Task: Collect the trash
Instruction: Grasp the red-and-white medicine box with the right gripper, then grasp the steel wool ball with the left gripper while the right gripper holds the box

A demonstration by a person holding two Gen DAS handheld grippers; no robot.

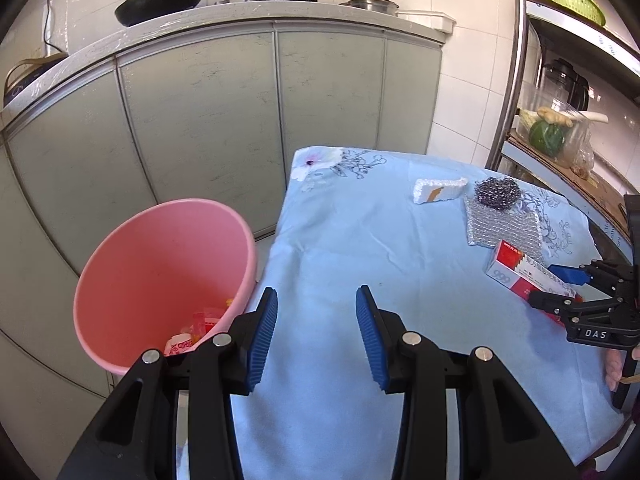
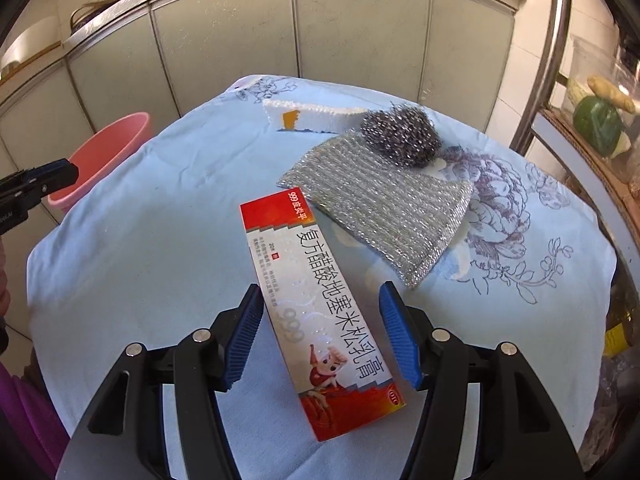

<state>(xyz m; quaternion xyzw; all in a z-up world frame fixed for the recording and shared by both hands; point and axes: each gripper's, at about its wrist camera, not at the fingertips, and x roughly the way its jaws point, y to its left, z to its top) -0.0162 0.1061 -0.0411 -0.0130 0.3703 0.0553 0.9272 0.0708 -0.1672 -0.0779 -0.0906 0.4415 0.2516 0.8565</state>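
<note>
A red and white ointment box (image 2: 320, 320) lies flat on the blue cloth; it also shows in the left wrist view (image 1: 520, 274). My right gripper (image 2: 320, 336) is open, its fingers on either side of the box, not pressing it. It appears at the right edge of the left wrist view (image 1: 560, 284). My left gripper (image 1: 316, 336) is open and empty above the table's left edge, beside the pink bin (image 1: 160, 276). The bin holds a few wrappers (image 1: 192, 332). It also shows in the right wrist view (image 2: 108, 156).
A silver scouring cloth (image 2: 380, 208), a steel wool ball (image 2: 400, 136) and a white sponge (image 2: 312, 116) lie at the back of the table (image 2: 140, 240). Grey cabinets (image 1: 200, 112) stand behind. A metal shelf rack (image 1: 516, 80) with vegetables stands to the right.
</note>
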